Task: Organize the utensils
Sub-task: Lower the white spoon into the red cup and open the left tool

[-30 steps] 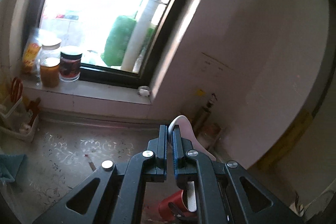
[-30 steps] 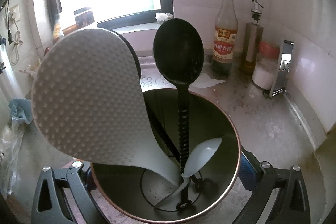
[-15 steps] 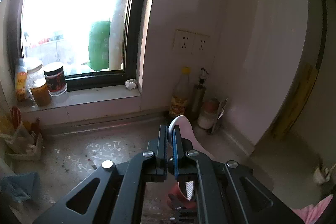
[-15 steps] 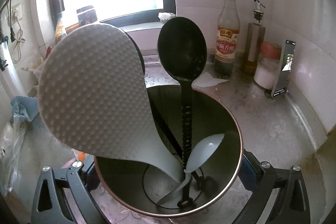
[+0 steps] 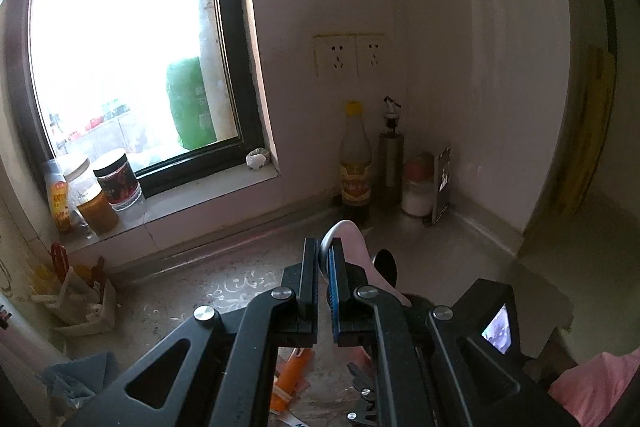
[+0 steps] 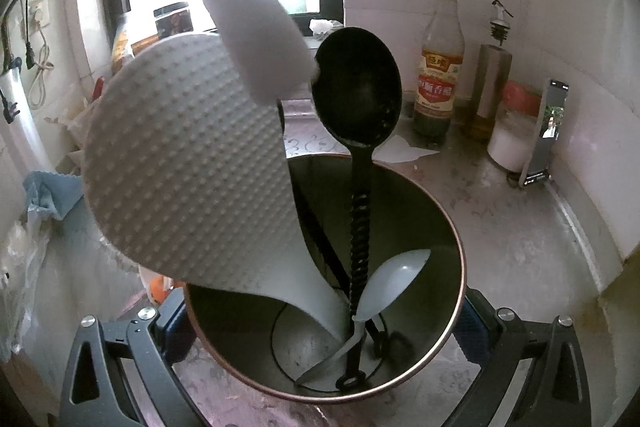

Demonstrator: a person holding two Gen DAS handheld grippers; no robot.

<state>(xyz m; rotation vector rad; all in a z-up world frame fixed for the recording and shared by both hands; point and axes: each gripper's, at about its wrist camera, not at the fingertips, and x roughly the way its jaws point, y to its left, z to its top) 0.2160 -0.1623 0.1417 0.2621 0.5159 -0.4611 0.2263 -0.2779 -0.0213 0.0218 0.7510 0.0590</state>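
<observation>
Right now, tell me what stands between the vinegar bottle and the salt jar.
The steel oil dispenser stands between the vinegar bottle and the salt jar, seen in both wrist views.

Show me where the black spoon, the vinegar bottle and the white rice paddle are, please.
black spoon [image 6: 357,87]: right wrist view, middle of its bowl.
vinegar bottle [image 6: 439,67]: right wrist view, on its label.
white rice paddle [image 6: 188,163]: right wrist view, middle of its dotted blade.

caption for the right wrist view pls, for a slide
Right claw gripping a utensil holder containing a white rice paddle, black spoon and small white spoon.
</observation>
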